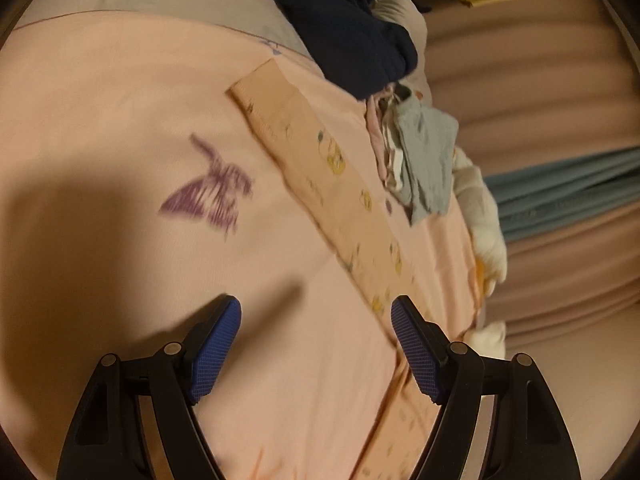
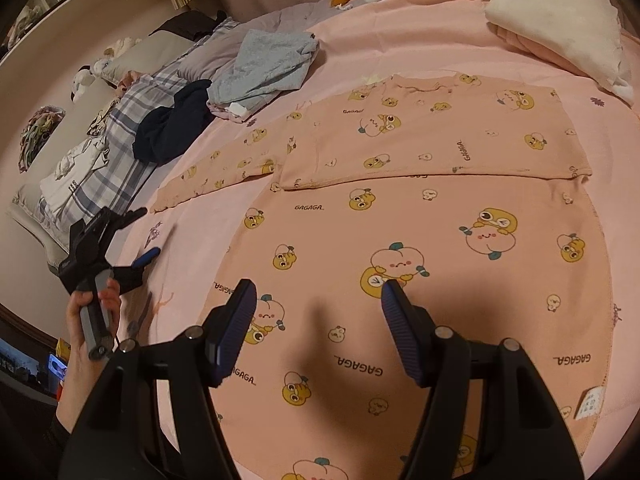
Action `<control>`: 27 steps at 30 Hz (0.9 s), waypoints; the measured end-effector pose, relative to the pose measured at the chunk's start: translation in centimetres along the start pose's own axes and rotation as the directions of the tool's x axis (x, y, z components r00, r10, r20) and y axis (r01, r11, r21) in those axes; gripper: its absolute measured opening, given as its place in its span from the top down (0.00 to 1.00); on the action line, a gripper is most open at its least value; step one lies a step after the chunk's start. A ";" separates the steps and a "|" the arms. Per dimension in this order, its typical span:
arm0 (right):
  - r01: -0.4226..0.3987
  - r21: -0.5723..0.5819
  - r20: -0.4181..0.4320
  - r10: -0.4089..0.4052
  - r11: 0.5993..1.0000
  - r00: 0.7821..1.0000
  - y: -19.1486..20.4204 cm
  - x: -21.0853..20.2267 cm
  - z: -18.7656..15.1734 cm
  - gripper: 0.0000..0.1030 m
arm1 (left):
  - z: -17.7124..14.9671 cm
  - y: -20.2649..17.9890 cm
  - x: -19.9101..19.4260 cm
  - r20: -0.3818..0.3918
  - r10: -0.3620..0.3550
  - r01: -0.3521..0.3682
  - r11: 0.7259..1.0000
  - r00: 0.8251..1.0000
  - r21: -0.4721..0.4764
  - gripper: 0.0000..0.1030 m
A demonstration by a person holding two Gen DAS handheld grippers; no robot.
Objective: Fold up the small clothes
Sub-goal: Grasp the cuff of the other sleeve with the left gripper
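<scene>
**Between folds: both claws empty, the sleeve is next**

Your right claw (image 2: 318, 292) stands well open with nothing between its pads, hovering over the lower half of the peach pyjama top (image 2: 400, 240). Your left claw (image 1: 316, 312) is likewise wide open and empty; in the right wrist view you can see it off at the left edge of the garment (image 2: 132, 240), held in your left hand (image 2: 86, 320), above the pink bedsheet (image 1: 120, 100) rather than over the cloth itself.

Judging by how things lie, you are partway through folding this top, with no grasp in hand. The long sleeve (image 2: 212, 172) is laid out straight to the left, away from the body, and looks like the part to bring in. For that, your left claw needs to come across to the cuff end, close on the fabric, and carry it over onto the body; your right claw can pin or take the hem nearest you.

The top lies flat on the bed, printed with yellow-and-white cartoon figures and the word GAGAGA. A straight horizontal edge crosses its middle, so a layer appears to lie doubled over there, though the fisheye curve makes it hard to say which layer is on top. A white care label (image 2: 590, 400) shows at the near right edge. In the left wrist view the sleeve (image 1: 340, 200) runs diagonally and is motion-blurred.

Well apart at the far side sit a grey garment (image 2: 264, 68) and a dark navy one (image 2: 176, 124), both unfolded.
</scene>
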State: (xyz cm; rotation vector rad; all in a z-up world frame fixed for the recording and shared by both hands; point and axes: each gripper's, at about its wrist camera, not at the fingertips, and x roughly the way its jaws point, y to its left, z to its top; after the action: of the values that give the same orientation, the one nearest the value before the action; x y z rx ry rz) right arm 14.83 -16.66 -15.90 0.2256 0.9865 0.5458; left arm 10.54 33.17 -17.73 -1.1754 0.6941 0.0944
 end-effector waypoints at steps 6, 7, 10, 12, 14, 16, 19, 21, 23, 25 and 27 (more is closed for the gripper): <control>0.002 0.007 -0.025 -0.002 1.000 1.000 0.2 1.6 0.7 0.37 | 3.9 0.2 2.4 0.047 -0.017 0.019 0.999 0.999 -0.045 0.26; 0.001 0.009 -0.029 -0.001 1.000 1.000 0.2 1.8 0.8 0.37 | 4.5 0.3 2.7 0.058 -0.023 0.026 0.998 0.998 -0.060 0.26; -0.006 0.013 -0.036 0.006 1.000 0.999 0.2 2.4 1.1 0.37 | 6.2 0.2 3.7 0.077 -0.028 0.034 0.997 0.997 -0.076 0.26; -0.006 0.014 -0.042 0.007 1.000 0.999 0.2 2.8 1.2 0.37 | 7.2 0.0 4.4 0.089 -0.024 0.032 0.996 0.996 -0.080 0.26; -0.001 0.012 -0.053 0.002 1.000 0.999 0.2 3.2 1.3 0.37 | 7.9 -0.2 5.0 0.102 -0.013 0.022 0.996 0.995 -0.087 0.26; 0.003 0.013 -0.069 -0.002 1.000 0.998 0.2 3.7 1.5 0.37 | 8.4 -0.4 5.3 0.109 0.003 0.006 0.996 0.994 -0.084 0.26; 0.006 0.008 -0.077 -0.005 1.000 0.997 0.3 4.0 1.6 0.37 | 8.8 -1.0 5.9 0.111 0.055 -0.049 0.997 0.992 -0.055 0.26; 0.005 0.005 -0.076 -0.005 1.000 0.997 0.4 4.0 1.6 0.37 | 8.7 -1.5 6.1 0.116 0.105 -0.103 0.994 0.988 -0.027 0.39; 0.004 0.007 -0.078 -0.003 1.000 0.997 0.3 4.0 1.5 0.37 | 8.6 -2.0 6.4 0.116 0.186 -0.189 0.982 0.976 0.012 0.57; 0.004 0.007 -0.080 -0.003 1.000 0.997 0.2 3.9 1.5 0.37 | 8.5 -2.3 6.6 0.118 0.267 -0.275 0.960 0.957 0.057 0.80; 0.006 0.007 -0.081 -0.005 1.000 0.997 0.1 3.8 1.4 0.37 | 8.5 -2.1 6.5 0.107 0.310 -0.318 0.945 0.945 0.071 0.91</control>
State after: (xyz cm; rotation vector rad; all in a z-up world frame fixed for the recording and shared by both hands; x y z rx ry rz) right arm 17.59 -14.45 -17.91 0.2083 1.0680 0.5498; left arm 20.39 37.85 -17.81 -0.9622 0.7897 0.3825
